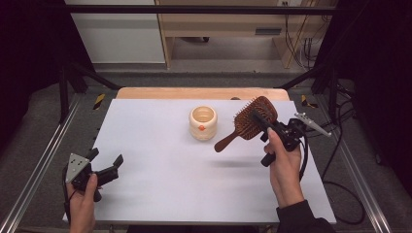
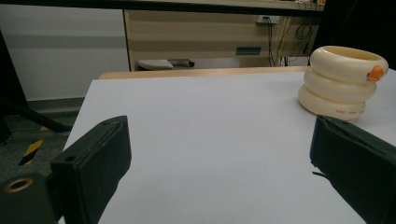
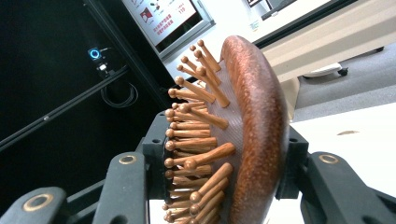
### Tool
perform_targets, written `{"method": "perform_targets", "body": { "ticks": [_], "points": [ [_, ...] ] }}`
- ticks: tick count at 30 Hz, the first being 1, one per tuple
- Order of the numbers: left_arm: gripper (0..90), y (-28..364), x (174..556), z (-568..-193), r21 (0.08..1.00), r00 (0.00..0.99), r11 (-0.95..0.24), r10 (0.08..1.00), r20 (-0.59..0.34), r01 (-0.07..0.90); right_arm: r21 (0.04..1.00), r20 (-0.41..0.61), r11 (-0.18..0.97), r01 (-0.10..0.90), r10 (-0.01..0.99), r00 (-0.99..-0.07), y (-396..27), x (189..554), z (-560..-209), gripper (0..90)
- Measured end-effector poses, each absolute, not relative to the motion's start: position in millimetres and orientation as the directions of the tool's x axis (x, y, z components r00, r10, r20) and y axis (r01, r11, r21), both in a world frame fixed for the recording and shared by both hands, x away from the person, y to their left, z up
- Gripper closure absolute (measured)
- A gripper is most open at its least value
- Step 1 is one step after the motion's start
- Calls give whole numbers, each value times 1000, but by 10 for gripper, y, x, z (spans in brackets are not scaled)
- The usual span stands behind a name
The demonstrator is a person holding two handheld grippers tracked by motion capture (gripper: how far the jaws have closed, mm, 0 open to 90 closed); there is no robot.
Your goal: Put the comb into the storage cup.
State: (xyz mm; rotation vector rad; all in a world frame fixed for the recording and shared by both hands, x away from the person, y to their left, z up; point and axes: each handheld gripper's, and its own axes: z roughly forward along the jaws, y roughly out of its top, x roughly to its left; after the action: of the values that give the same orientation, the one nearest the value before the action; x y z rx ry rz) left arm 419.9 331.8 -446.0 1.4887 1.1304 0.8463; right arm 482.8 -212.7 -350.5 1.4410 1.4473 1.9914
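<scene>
A brown wooden hairbrush [image 1: 248, 122] hangs above the white table, its handle pointing down-left toward the middle. My right gripper [image 1: 262, 120] is shut on the brush head; in the right gripper view the bristled head [image 3: 233, 135] sits clamped between the two black jaws. A cream ribbed cup [image 1: 202, 122] with an orange mark stands upright at the table's centre back, left of the brush; it appears in the left gripper view as well [image 2: 343, 81]. My left gripper [image 1: 107, 162] rests near the table's front left edge, open, nothing between its jaws.
The white table top [image 1: 160, 179] ends in a wooden strip [image 1: 194, 93] at the back. Metal rails [image 1: 43, 160] run along both sides. Cables [image 1: 340, 184] trail on the floor at the right. A wooden bench stands beyond the table.
</scene>
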Motion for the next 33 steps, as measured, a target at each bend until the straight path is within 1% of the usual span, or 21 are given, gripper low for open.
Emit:
{"method": "perform_targets", "body": {
  "ticks": [13, 33],
  "points": [
    [53, 3296, 4209, -4463, 976, 312, -24, 949, -46, 216, 859, 511, -413, 303, 727, -458, -2148, 5015, -3276, 513],
    [53, 3268, 4206, -4471, 976, 321, -31, 946, -41, 216, 862, 506, -409, 301, 737, -448, -2147, 5251, -2953, 513]
  ]
}}
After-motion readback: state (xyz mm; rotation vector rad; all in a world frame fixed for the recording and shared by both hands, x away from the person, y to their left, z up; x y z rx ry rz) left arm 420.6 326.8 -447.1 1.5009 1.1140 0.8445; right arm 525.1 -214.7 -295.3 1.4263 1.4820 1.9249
